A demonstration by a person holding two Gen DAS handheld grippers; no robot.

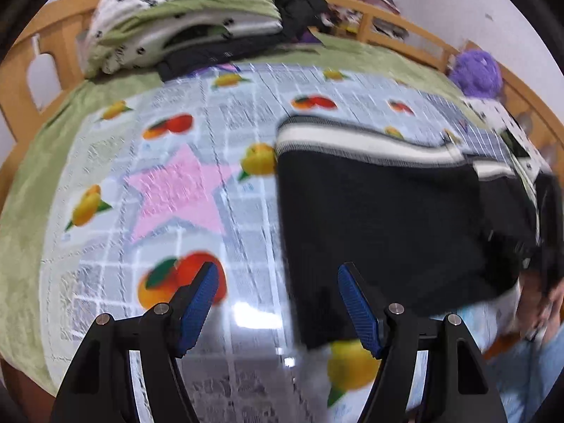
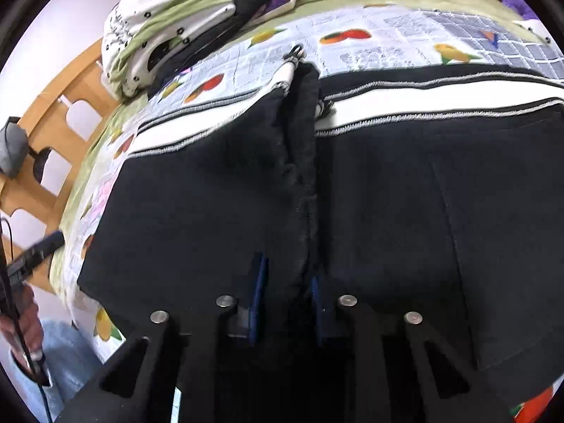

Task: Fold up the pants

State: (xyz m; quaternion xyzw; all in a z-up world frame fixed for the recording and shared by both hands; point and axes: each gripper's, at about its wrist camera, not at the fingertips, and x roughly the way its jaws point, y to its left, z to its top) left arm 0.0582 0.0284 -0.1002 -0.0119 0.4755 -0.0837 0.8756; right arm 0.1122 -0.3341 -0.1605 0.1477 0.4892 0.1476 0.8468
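Note:
Black pants [image 1: 384, 218] with a white striped waistband lie on a fruit-print mat [image 1: 183, 190] on the bed. My left gripper [image 1: 276, 308] is open and empty, hovering over the mat just left of the pants' near edge. In the right wrist view the pants [image 2: 197, 204] fill the frame. My right gripper [image 2: 287, 303] is shut on a bunched ridge of the black fabric [image 2: 299, 162] near the middle of the pants, with the waistband [image 2: 387, 109] at the far side.
A pile of folded bedding and dark clothes [image 1: 183, 24] sits at the far end of the bed. A wooden bed rail [image 1: 46, 70] runs around it. A purple plush toy [image 1: 476, 72] is at the far right. The green blanket [image 1: 24, 211] lies under the mat.

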